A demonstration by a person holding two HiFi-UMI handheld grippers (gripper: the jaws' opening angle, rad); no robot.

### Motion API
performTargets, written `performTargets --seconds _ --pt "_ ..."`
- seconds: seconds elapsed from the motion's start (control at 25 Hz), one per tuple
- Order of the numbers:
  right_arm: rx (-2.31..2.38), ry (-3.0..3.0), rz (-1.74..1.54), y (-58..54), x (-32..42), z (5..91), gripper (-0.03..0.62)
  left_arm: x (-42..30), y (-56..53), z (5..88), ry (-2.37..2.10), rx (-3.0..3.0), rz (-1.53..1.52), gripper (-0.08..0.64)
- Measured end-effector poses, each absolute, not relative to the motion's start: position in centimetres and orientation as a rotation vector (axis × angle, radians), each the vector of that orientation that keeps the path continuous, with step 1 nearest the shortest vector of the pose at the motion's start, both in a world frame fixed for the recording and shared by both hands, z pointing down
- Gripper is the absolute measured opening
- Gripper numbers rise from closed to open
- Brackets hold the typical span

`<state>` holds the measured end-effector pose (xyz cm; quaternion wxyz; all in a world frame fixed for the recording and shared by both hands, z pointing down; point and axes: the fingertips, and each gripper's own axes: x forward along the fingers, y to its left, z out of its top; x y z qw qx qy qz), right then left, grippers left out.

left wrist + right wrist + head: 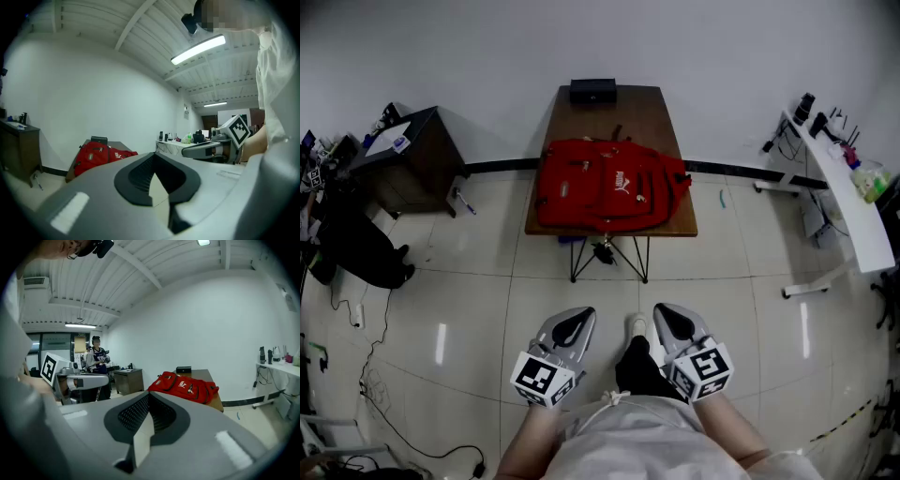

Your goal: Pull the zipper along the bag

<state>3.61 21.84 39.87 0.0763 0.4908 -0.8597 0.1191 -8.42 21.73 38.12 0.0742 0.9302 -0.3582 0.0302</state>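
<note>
Resting on tbl [654,120]: red bag [605,186].

Your left claw [571,329] and right claw [672,324] are smooth grey shells, each with a black ribbed hollow at its tip. Behind each sits a white cube [546,378] printed with black square markers. You wear a pale off-white top [647,441] with a knotted drawstring [610,398], dark trousers [639,367] and a white shoe [637,324].
</note>
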Motion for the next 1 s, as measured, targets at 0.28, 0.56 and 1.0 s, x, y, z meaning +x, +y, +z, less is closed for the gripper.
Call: performTargets --seconds 0.28,0.56,1.0 --pt "1.392 -2.602 0.344 9.4 6.8 40.4 0.006 -4.2 9.6 39.5 -1.077 2.773 0.116 0.008" --pt "1.268 -2.606 0.409 -3.1 10.1 42.3 0.006 0.3 -2.6 41.6 -1.08 2.733 0.217 0.008" --pt "0.972 -2.531 0.464 -14.3 10.7 50.5 0.009 4.9 -13.2 50.1 -1.029 2.587 0.394 0.008"
